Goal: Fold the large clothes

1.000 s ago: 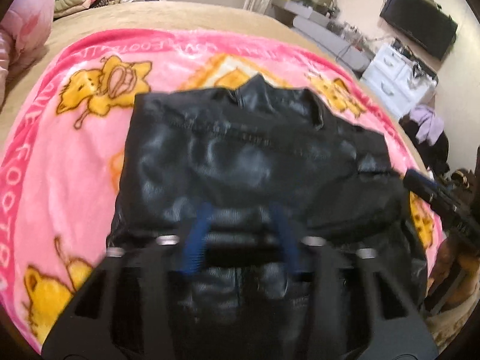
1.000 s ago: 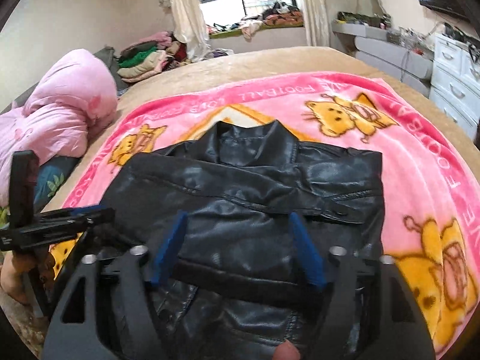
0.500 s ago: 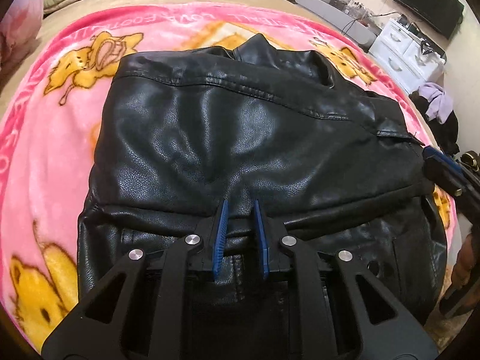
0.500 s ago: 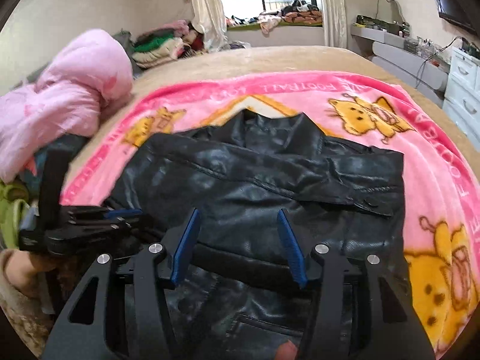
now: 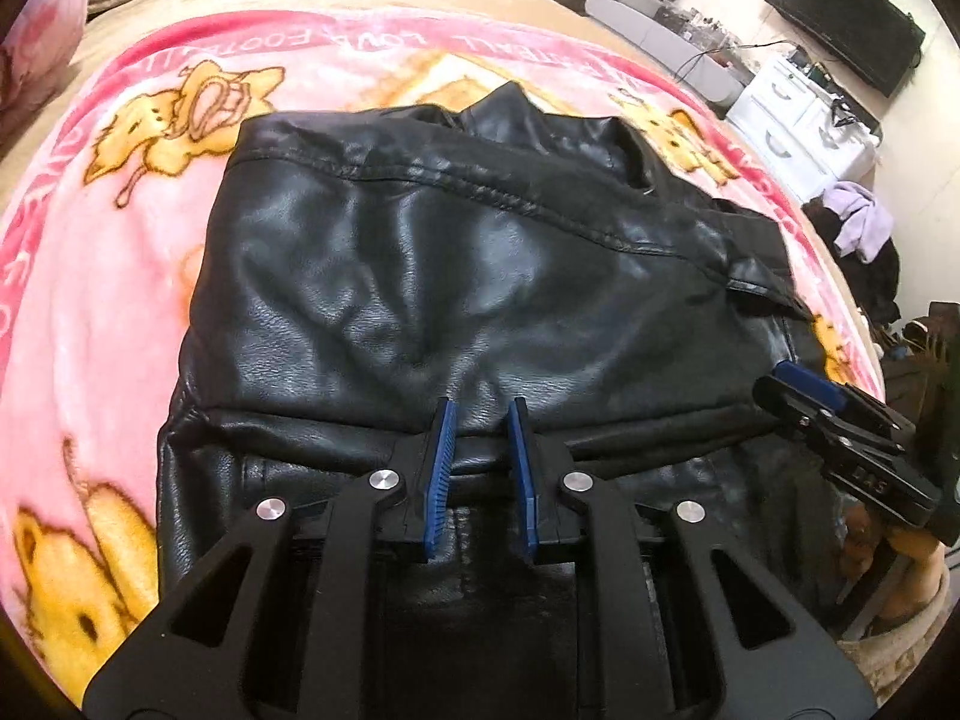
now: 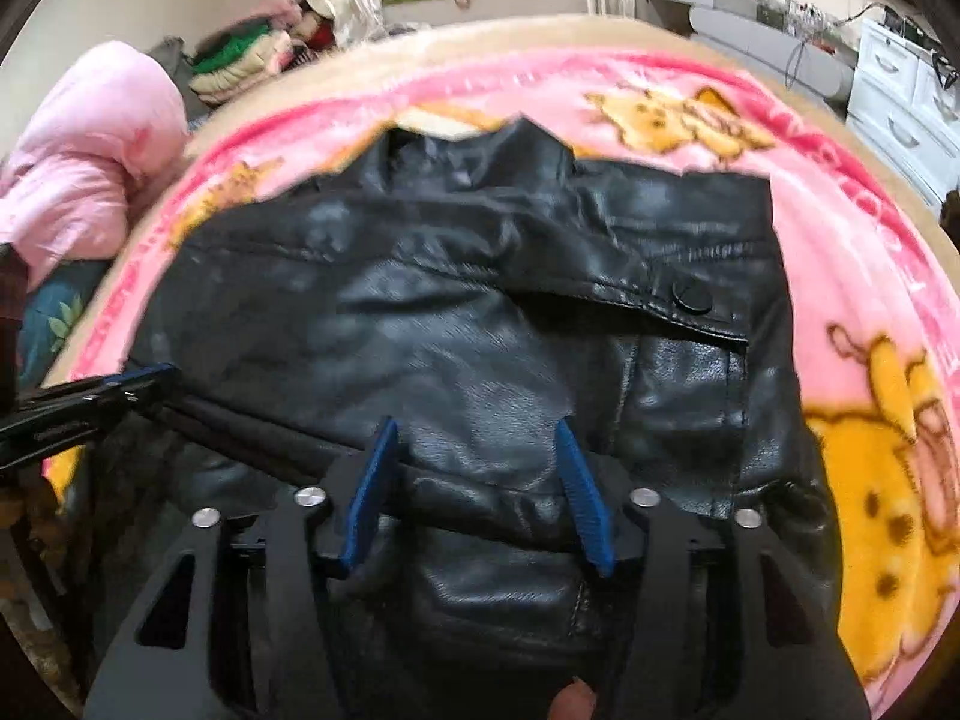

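A black leather jacket (image 5: 450,276) lies partly folded, collar at the far end, on a pink cartoon blanket (image 5: 90,300). My left gripper (image 5: 480,414) sits at the near fold edge. Its blue pads stand close together, pinching a ridge of leather. In the right wrist view the jacket (image 6: 480,312) fills the middle, and my right gripper (image 6: 477,429) hovers low over its near hem. The right jaws are opening; leather lies between them, but the pads do not press on it. Each gripper also shows in the other's view, the left gripper (image 6: 120,384) and the right gripper (image 5: 798,384).
The blanket (image 6: 870,252) covers a tan bed. A pink quilt (image 6: 90,168) and stacked clothes (image 6: 240,60) lie at the far left. White drawers (image 5: 798,132), a dark screen (image 5: 852,54) and a purple garment (image 5: 858,216) stand beyond the bed's right edge.
The left jaws went from wide apart to a narrow pinch on the jacket's near fold. The right gripper sank closer to the jacket, its jaws narrowing a little and then widening.
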The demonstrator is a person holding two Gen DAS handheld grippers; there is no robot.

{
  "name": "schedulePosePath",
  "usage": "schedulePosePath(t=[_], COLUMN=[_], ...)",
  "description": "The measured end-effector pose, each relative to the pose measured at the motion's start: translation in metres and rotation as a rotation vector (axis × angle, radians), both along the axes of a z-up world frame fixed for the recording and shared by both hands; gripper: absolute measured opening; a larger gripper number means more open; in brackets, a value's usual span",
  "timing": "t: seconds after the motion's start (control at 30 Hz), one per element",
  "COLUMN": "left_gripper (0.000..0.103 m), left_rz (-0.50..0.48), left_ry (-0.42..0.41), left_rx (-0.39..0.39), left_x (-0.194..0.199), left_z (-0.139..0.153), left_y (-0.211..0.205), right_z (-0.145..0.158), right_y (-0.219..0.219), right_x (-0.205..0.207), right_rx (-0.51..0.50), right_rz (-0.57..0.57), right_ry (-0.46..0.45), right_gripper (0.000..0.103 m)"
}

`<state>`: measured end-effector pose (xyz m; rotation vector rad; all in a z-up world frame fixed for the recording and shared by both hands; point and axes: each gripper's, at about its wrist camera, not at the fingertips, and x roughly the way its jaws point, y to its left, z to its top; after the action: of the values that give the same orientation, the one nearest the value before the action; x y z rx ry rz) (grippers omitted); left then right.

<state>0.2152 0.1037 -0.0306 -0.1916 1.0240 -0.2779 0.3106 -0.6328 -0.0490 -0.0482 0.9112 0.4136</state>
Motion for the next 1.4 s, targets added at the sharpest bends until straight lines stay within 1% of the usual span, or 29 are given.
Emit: schedulePosePath(t=[0.03, 0.1, 0.13, 0.17, 0.2, 0.27, 0.33, 0.37, 0.4, 0.47, 0.5, 0.57, 0.73, 0.83, 1.07, 1.2, 1.4], left_gripper=[0.012, 0.018, 0.025, 0.03, 0.033, 0.046, 0.054, 0.056, 0.06, 0.078, 0.081, 0.093, 0.094, 0.094, 0.094, 0.094, 0.094], left_rz=[-0.006, -0.015, -0.023, -0.029, -0.031, -0.032, -0.031, -0.026, -0.022, -0.009, 0.0, 0.017, 0.051, 0.058, 0.064, 0.064, 0.073], left_ry=[-0.007, -0.016, -0.022, -0.027, -0.03, -0.035, -0.03, -0.035, -0.045, -0.054, -0.064, -0.073, -0.068, -0.079, -0.131, -0.171, -0.204], left_rx=[-0.007, -0.023, -0.032, -0.032, -0.026, -0.021, -0.016, -0.017, -0.024, -0.031, -0.035, -0.029, -0.026, -0.025, -0.031, -0.017, 0.022], left_x=[-0.001, -0.004, -0.006, -0.008, -0.009, -0.012, -0.013, -0.014, -0.015, -0.018, -0.019, -0.022, -0.024, -0.028, -0.045, -0.062, -0.086], left_z=[0.003, 0.008, 0.011, 0.013, 0.014, 0.017, 0.019, 0.021, 0.024, 0.028, 0.031, 0.035, 0.039, 0.044, 0.062, 0.073, 0.08], left_y=[-0.001, -0.002, -0.004, -0.005, -0.007, -0.009, -0.008, -0.007, -0.006, -0.003, -0.001, 0.002, 0.008, 0.012, 0.019, 0.022, 0.026], right_z=[0.003, 0.011, 0.013, 0.016, 0.018, 0.022, 0.025, 0.026, 0.028, 0.031, 0.033, 0.038, 0.049, 0.057, 0.072, 0.081, 0.091], right_y=[-0.001, -0.003, -0.004, -0.006, -0.007, -0.011, -0.012, -0.014, -0.014, -0.015, -0.015, -0.015, -0.014, -0.014, -0.015, -0.017, -0.023], right_x=[-0.002, -0.007, -0.008, -0.008, -0.009, -0.008, -0.011, -0.012, -0.015, -0.017, -0.019, -0.022, -0.031, -0.038, -0.051, -0.062, -0.08], right_rx=[0.011, 0.03, 0.036, 0.043, 0.052, 0.064, 0.088, 0.097, 0.104, 0.11, 0.11, 0.11, 0.109, 0.11, 0.111, 0.117, 0.11], right_rz=[0.0, 0.001, 0.0, -0.001, -0.001, -0.009, -0.014, -0.017, -0.022, -0.021, -0.021, -0.024, -0.023, -0.022, -0.016, -0.006, 0.008], right_ry=[-0.007, -0.022, -0.026, -0.03, -0.036, -0.041, -0.042, -0.044, -0.048, -0.055, -0.061, -0.075, -0.101, -0.116, -0.15, -0.169, -0.196], right_gripper=[0.06, 0.066, 0.07, 0.075, 0.077, 0.085, 0.088, 0.091, 0.091, 0.093, 0.093, 0.095, 0.095, 0.095, 0.095, 0.095, 0.095])
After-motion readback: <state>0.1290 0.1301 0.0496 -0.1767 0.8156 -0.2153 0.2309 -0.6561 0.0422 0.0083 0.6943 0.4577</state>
